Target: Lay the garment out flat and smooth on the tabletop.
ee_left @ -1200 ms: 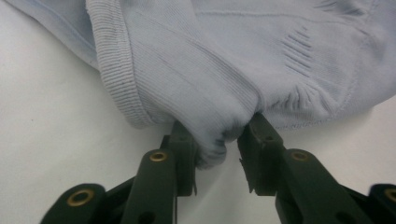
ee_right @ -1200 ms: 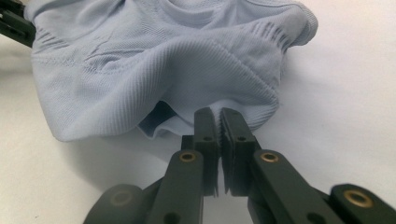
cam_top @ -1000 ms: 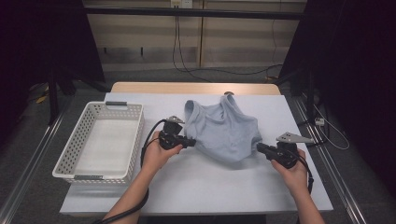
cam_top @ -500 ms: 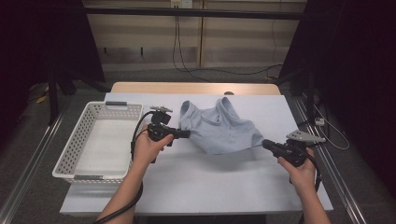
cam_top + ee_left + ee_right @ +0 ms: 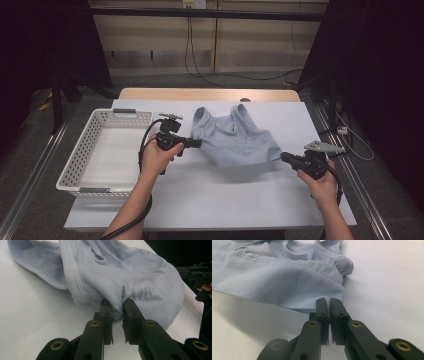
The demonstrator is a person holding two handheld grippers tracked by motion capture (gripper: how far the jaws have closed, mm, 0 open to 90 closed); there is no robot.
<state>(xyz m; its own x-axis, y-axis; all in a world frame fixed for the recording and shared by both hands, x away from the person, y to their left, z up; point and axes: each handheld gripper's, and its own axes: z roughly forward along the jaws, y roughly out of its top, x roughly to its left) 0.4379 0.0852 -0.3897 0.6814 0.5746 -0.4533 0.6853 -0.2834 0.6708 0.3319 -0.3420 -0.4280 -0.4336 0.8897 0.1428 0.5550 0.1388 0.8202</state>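
Observation:
A pale blue ribbed knit top [image 5: 235, 141] is stretched above the white table [image 5: 215, 200] between both grippers. My left gripper [image 5: 198, 143] pinches a bunched fold at the garment's left side; in the left gripper view that fold [image 5: 117, 307] sits squeezed between the black jaws of the gripper [image 5: 117, 312]. My right gripper [image 5: 283, 157] is shut on the ribbed hem corner at the lower right, and the right gripper view has its jaws [image 5: 329, 305] closed on that hem [image 5: 312, 306]. The straps and neckline [image 5: 240, 112] lie toward the table's far side.
A white perforated plastic basket [image 5: 75, 165] stands at the table's left, empty, just beside my left hand. A wooden strip [image 5: 210, 94] runs along the table's far edge. Metal rails flank the table on both sides.
The left gripper has lifted and pulled the garment's left side toward the basket, while the right gripper drew its corner out to the right. The top went from lying spread to stretched between them.

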